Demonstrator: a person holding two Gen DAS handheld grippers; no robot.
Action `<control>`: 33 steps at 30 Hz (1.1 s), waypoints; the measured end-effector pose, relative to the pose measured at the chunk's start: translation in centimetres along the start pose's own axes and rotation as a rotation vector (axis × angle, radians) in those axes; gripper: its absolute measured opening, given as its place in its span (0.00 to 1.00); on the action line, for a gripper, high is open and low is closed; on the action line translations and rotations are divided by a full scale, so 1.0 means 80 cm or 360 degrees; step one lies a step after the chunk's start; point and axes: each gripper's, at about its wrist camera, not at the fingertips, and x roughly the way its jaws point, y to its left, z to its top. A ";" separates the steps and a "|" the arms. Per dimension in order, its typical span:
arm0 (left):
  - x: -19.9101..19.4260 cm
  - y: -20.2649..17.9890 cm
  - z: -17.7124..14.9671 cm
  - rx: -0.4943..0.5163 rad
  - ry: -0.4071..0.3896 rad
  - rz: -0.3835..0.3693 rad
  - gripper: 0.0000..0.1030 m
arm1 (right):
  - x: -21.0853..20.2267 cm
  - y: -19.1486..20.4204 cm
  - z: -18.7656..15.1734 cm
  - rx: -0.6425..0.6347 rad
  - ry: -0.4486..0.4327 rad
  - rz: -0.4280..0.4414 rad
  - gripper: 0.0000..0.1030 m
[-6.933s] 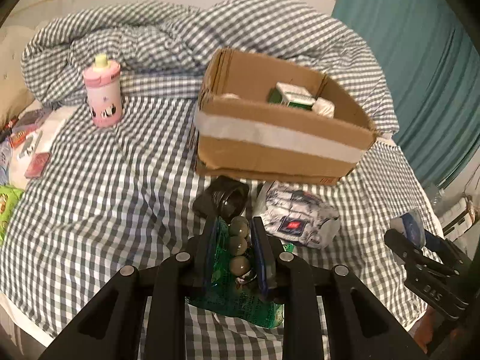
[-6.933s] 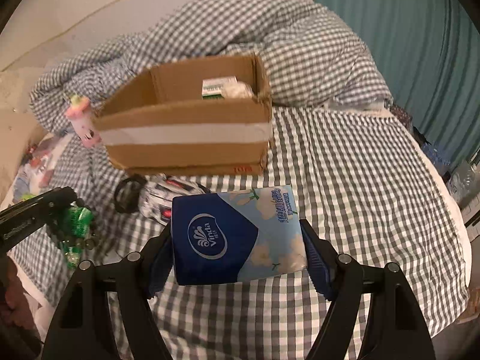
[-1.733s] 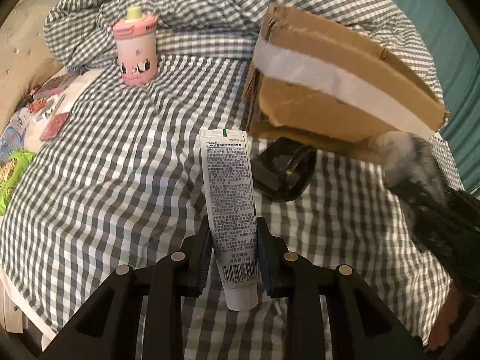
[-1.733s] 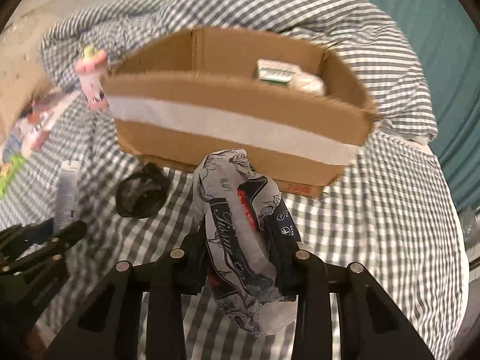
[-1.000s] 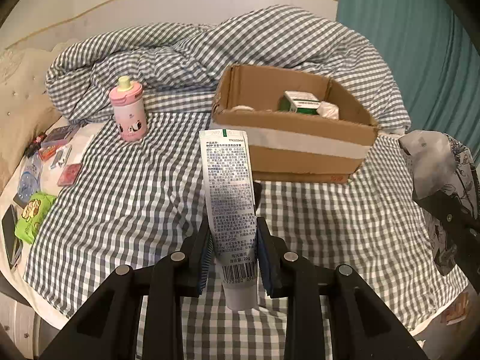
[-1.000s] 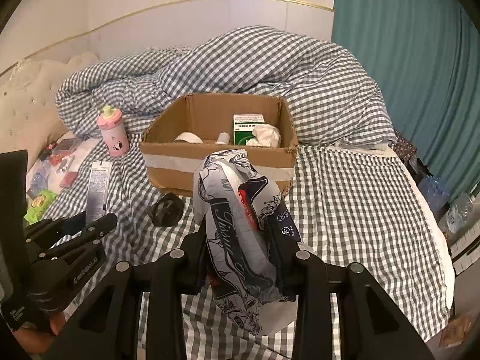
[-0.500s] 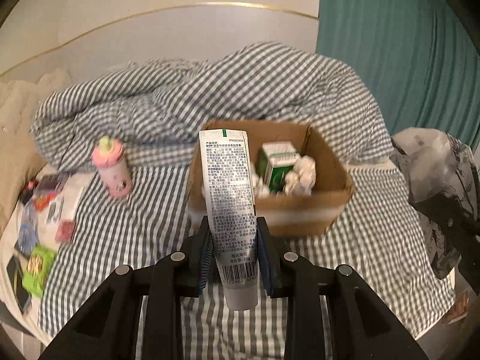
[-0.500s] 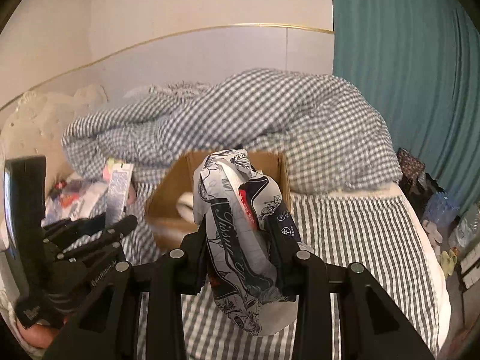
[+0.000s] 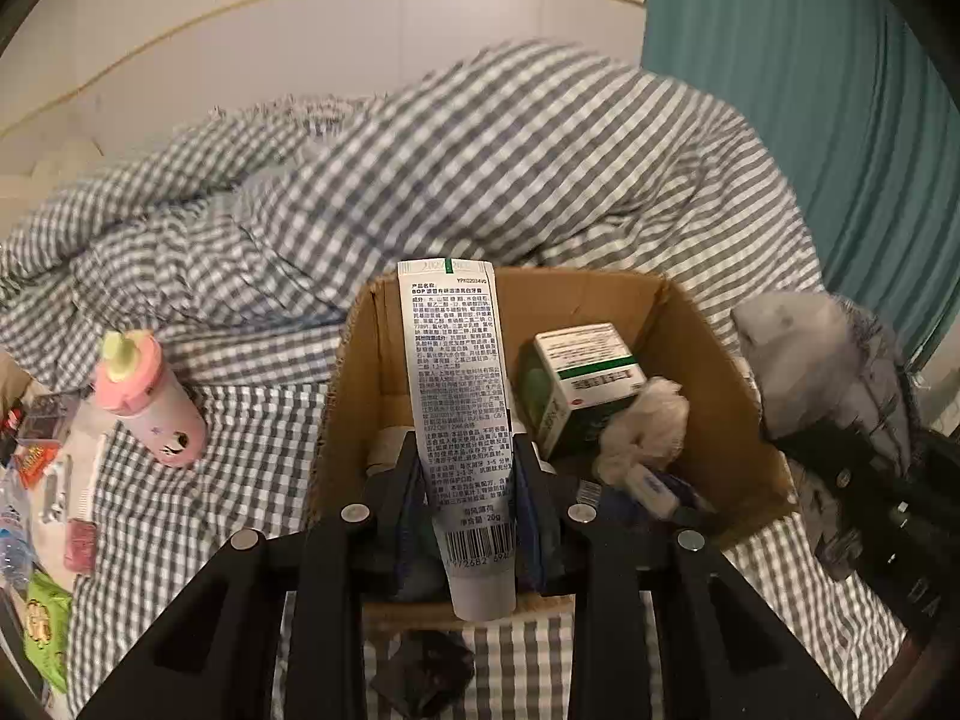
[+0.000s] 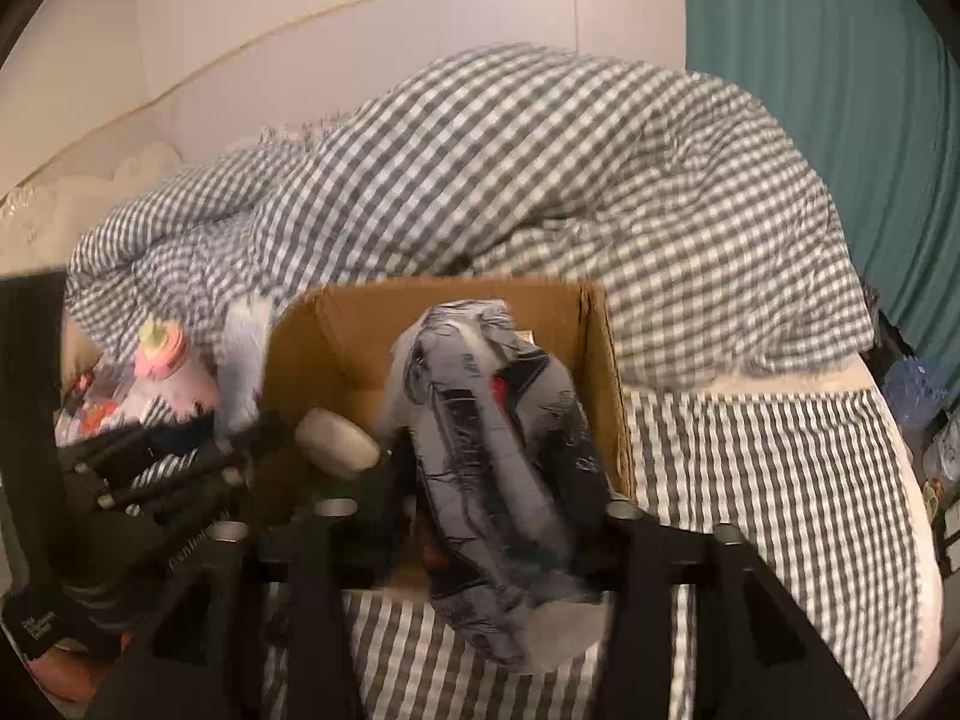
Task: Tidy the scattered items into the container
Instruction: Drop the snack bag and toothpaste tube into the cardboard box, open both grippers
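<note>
While both hands hang over the cardboard box (image 9: 708, 360), the left hand-held gripper (image 9: 468, 498) pinches a white toothpaste tube (image 9: 456, 384), upright, black print facing us, cap end down over the near wall. The right hand-held gripper (image 10: 498, 516) has just been opening wide; the grey-and-black tissue pack (image 10: 492, 450) sits blurred between its spread jaws, over the box's right half. Inside lie a green-and-white carton (image 9: 576, 384) and crumpled paper (image 9: 645, 426). A pink bottle (image 9: 147, 396) stands left on the checked bed (image 9: 198, 480); the right side is open.

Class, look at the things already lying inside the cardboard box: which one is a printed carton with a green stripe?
The green-and-white carton, the only box-shaped thing there, beside the crumpled tissue.
</note>
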 end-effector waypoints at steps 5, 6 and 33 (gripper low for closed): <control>0.018 -0.004 -0.009 0.0044 -0.0050 0.0110 0.99 | 0.005 -0.003 -0.001 -0.0003 -0.0034 -0.0122 1.00; 0.015 -0.003 -0.010 0.0045 -0.0069 0.0088 0.99 | 0.003 -0.003 -0.001 -0.0002 -0.0032 -0.0119 1.00; -0.239 -0.007 -0.116 0.0047 -0.0235 0.0164 1.00 | -0.272 0.036 -0.107 -0.0039 -0.0275 -0.0147 1.00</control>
